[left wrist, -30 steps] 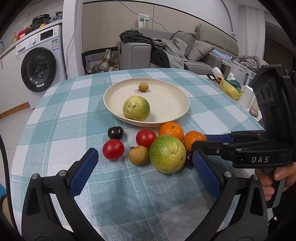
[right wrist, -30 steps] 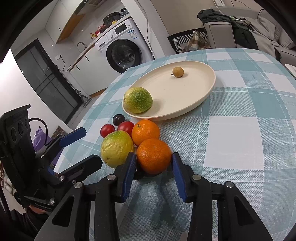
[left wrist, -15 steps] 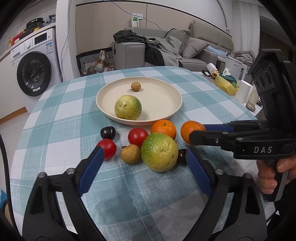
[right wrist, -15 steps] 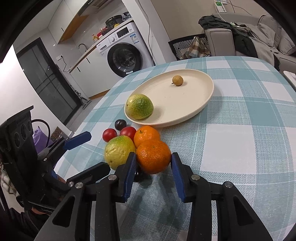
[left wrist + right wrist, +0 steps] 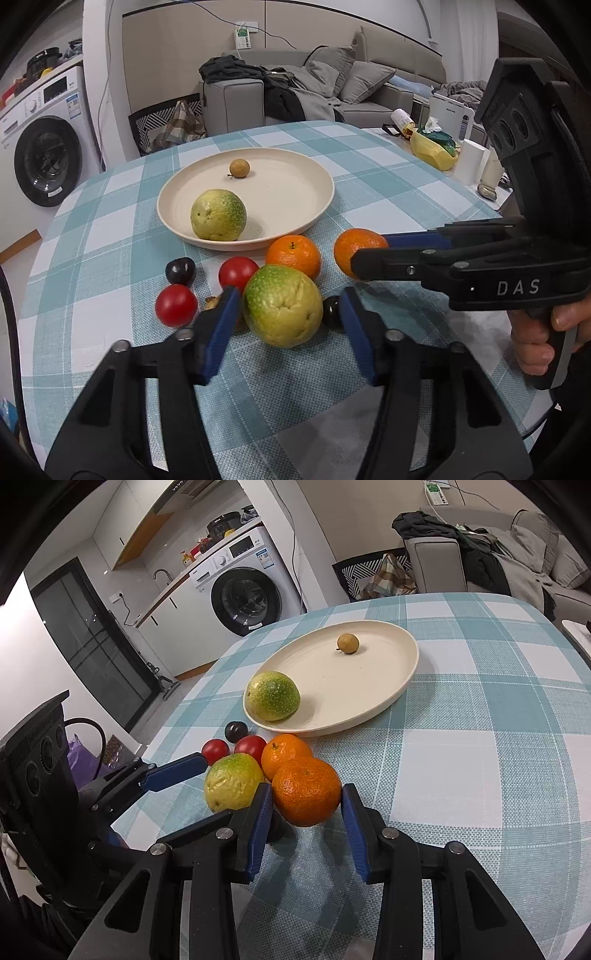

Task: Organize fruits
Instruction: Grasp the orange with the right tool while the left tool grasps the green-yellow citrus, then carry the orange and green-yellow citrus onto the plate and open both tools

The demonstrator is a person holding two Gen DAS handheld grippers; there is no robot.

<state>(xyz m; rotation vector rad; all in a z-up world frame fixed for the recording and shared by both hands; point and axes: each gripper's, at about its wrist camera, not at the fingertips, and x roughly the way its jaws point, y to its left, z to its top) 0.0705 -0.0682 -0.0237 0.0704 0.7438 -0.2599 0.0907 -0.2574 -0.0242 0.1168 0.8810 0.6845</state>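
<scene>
A cream plate (image 5: pixel 295 192) holds a green-yellow fruit (image 5: pixel 218 215) and a small brown longan (image 5: pixel 239 168). In front of it lie two oranges, two red tomatoes (image 5: pixel 176 305), two dark plums (image 5: pixel 180 270) and a second green-yellow fruit (image 5: pixel 282 305). My left gripper (image 5: pixel 286 314) has narrowed around that fruit; its blue pads stand close on each side. My right gripper (image 5: pixel 306 814) is shut on the near orange (image 5: pixel 306 791), held above the cloth. The other orange (image 5: pixel 282 751) lies just behind it.
The round table has a teal checked cloth (image 5: pixel 388 177). A yellow bag (image 5: pixel 432 147) and white containers stand at its far right edge. A washing machine (image 5: pixel 243 598) and a grey sofa (image 5: pixel 332 92) stand beyond the table.
My left gripper has moved forward and narrowed around the near green-yellow fruit. My right gripper has lifted the near orange off the cloth.
</scene>
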